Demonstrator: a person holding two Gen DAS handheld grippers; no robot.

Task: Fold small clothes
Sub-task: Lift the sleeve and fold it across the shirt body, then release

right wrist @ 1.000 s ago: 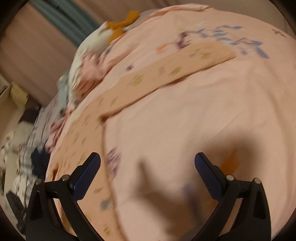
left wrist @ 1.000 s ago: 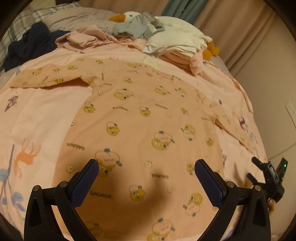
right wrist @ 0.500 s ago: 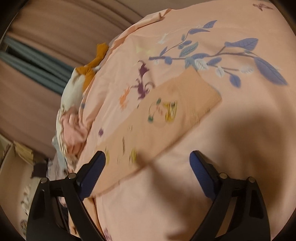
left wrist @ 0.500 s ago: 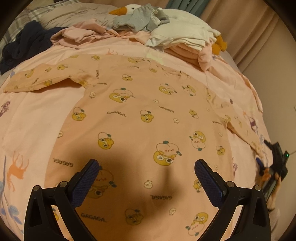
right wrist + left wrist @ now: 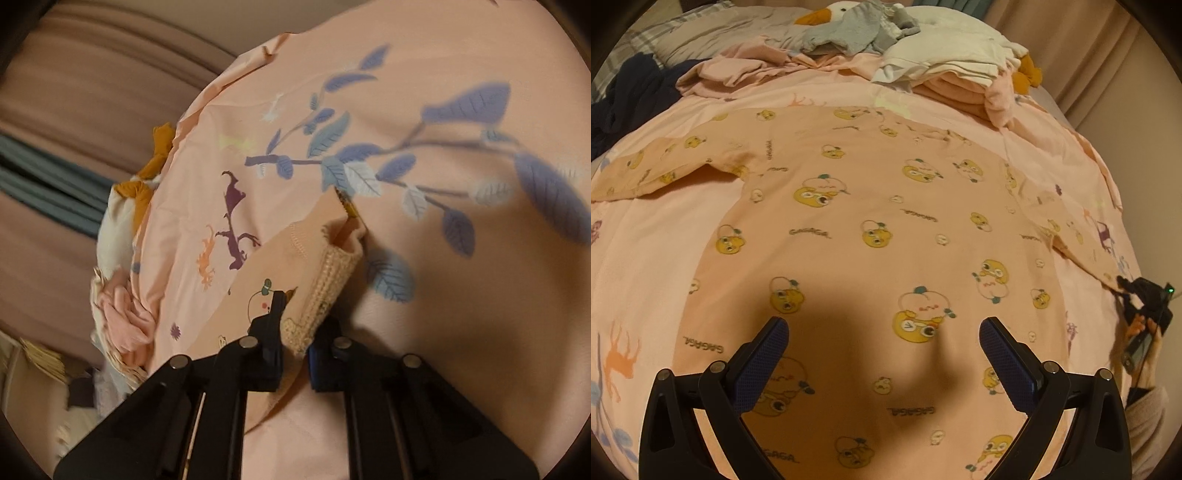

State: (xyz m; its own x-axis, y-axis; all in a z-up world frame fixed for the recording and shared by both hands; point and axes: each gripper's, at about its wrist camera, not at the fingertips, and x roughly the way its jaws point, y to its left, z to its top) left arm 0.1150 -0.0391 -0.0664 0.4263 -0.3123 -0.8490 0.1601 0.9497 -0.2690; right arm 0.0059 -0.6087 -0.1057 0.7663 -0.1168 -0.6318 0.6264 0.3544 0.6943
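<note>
A small peach long-sleeved shirt [image 5: 871,229] printed with yellow cartoon faces lies spread flat on the pink bedsheet [image 5: 646,251], sleeves out to both sides. My left gripper [image 5: 882,332] is open and empty, hovering above the shirt's lower body. My right gripper [image 5: 297,325] is shut on the ribbed cuff [image 5: 328,280] of the shirt's right sleeve and lifts it slightly off the sheet. The right gripper also shows in the left wrist view [image 5: 1145,295] at the far right sleeve end.
A pile of folded pink and white clothes [image 5: 953,74] and a goose plush toy [image 5: 842,22] lie at the head of the bed. A dark navy garment [image 5: 628,99] lies at the far left. Beige curtains [image 5: 92,74] hang beyond the bed edge.
My right gripper moved up to the sleeve end and shut on the cuff. My left gripper moved slightly further over the shirt and stayed open.
</note>
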